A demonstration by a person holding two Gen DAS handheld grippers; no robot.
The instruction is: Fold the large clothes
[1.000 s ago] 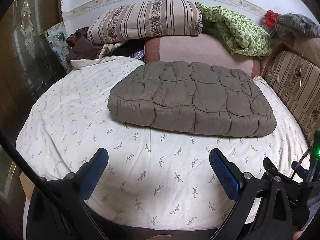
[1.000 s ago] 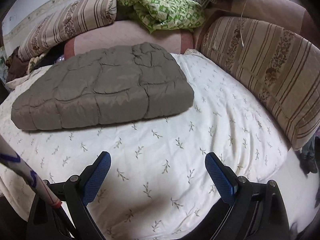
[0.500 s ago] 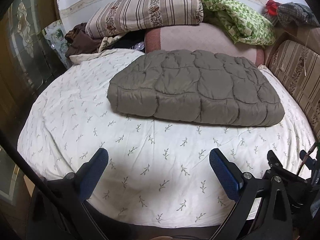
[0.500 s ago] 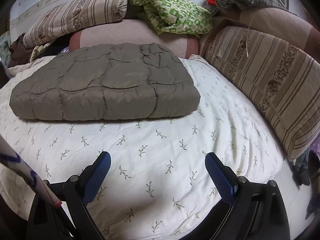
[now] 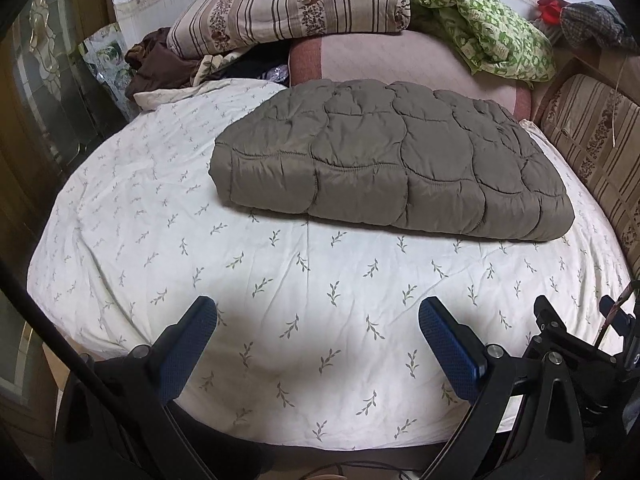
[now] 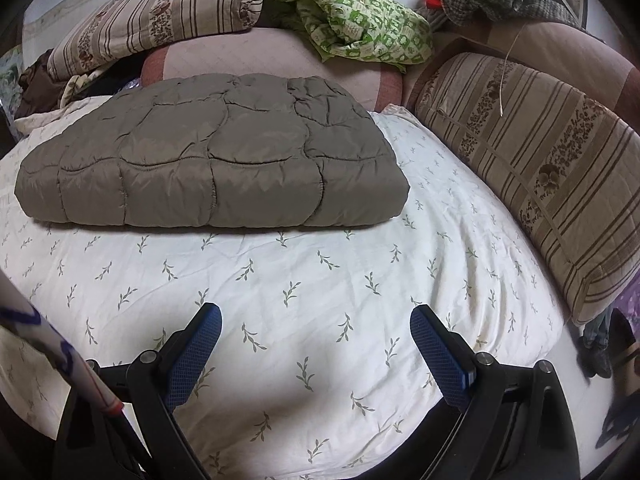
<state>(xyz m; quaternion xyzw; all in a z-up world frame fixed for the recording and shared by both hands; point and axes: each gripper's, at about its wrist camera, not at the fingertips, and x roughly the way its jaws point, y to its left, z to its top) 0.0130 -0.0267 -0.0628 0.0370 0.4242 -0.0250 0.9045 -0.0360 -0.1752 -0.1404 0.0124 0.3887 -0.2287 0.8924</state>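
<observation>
The folded quilted coat [image 5: 384,160] is laid lengthwise across the bed [image 5: 280,280]; no label seems legible. The left gripper [image 5: 318,320] and right gripper [image 6: 316,320] are held spread, empty.

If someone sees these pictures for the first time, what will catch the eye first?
First, the grey-brown quilted garment, folded into a thick rectangle in the middle of the leaf-print bedsheet. Next, the bright green patterned cloth heaped on the pink cushion behind it. Both the left tongs and right tongs hover open, empty, above the near sheet.

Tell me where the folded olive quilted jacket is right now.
The olive quilted jacket lies on the leaf-print sheet ahead of both open grippers, just before the pink bolster.
</observation>
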